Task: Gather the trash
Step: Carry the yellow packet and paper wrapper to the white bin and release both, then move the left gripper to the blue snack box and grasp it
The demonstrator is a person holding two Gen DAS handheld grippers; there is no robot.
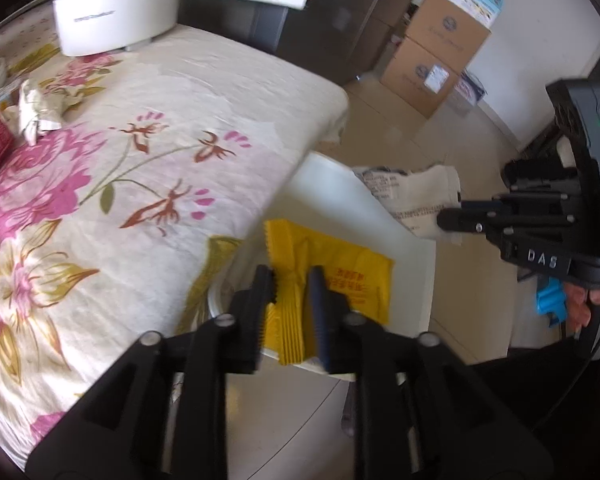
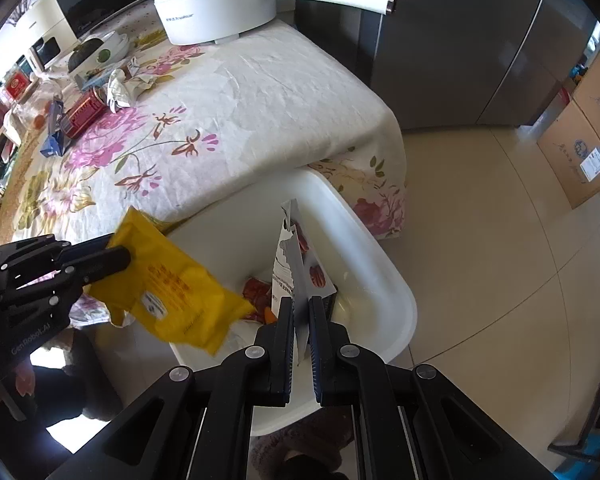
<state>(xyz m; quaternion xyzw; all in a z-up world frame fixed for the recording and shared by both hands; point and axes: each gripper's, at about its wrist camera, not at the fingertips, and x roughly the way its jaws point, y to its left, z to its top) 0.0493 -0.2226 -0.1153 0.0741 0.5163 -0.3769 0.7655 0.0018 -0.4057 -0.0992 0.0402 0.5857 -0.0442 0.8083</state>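
Both wrappers hang over white bin [image 2: 396, 300]: left gripper [image 1: 292, 284] slackened around yellow packet [image 1: 340, 276], right gripper [image 2: 300, 312] pinching white packet [image 2: 296, 256] (upright, directly above opening).

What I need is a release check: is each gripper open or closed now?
Left gripper: open, yellow packet loose between fingers.
Right gripper: closed on white snack wrapper.

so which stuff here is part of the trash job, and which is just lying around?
In the job:
- yellow wrapper in left hand-held gripper
- printed white packet in right hand-held gripper
- white bin
- crumpled wrapper on table

Lying about:
- white pot
- cardboard boxes
- floral tablecloth
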